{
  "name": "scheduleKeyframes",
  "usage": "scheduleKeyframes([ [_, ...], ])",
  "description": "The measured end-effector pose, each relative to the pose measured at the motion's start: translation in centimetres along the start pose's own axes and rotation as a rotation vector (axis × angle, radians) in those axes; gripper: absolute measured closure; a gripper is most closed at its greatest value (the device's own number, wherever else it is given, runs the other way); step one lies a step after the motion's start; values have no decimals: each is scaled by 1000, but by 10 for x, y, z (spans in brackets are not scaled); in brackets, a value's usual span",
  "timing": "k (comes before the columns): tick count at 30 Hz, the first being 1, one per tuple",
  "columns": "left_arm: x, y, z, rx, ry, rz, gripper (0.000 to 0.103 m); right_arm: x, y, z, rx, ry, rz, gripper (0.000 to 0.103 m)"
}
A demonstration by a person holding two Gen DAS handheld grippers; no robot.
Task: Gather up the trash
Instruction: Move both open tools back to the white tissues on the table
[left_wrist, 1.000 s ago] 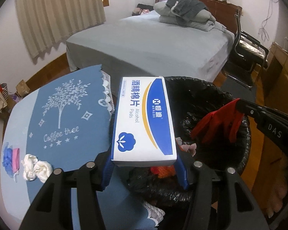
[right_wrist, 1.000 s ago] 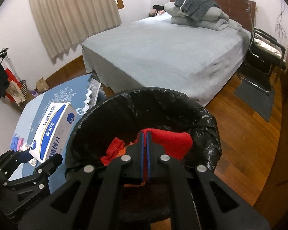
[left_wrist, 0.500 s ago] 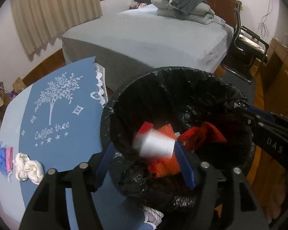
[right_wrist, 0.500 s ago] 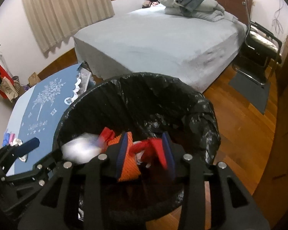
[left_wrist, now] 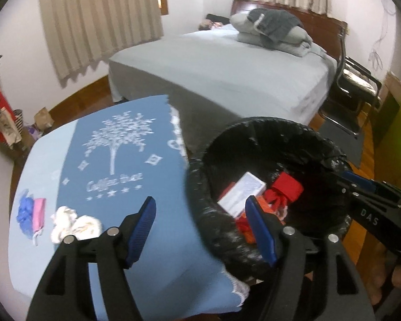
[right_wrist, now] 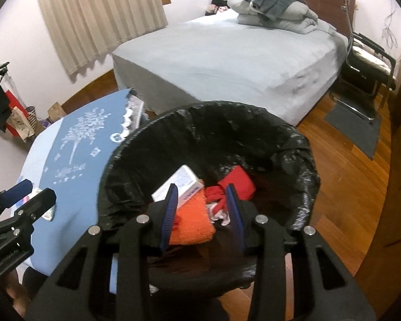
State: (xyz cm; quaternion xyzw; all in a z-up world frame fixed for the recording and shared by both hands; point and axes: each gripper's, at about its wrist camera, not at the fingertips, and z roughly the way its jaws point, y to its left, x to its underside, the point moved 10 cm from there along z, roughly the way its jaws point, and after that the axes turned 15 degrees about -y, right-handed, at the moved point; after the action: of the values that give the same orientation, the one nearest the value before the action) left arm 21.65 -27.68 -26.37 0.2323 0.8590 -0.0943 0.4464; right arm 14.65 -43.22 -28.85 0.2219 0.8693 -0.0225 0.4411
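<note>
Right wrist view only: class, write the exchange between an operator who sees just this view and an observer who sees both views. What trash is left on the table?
Operator: I see the round bin with a black liner and the white cardboard box inside it. Is anything left on the blue tree-print tablecloth?
Observer: Yes. A crumpled white tissue wad lies on the near left part of the tablecloth.
Operator: Is there anything beyond that?
Observer: A crumpled blue item and a small pink item lie side by side, further left than the wad.
</note>
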Motion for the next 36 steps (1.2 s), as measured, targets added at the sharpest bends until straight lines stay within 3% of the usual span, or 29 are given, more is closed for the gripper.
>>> scheduleKeyframes([
  [11, 8, 86, -41, -113, -42, -42, 18, 3, 86, -18, -92, -18, -83, 55],
  [21, 38, 174, -62, -227, -28, -108, 18, 21, 176, -19, -197, 1, -169, 55],
  [29, 82, 251, -73, -312, -10, -156, 18, 45, 241, -11, -261, 4, -231, 54],
  [36, 98, 286, -79, -344, -20, -182, 18, 63, 280, 2, -294, 17, -249, 53],
])
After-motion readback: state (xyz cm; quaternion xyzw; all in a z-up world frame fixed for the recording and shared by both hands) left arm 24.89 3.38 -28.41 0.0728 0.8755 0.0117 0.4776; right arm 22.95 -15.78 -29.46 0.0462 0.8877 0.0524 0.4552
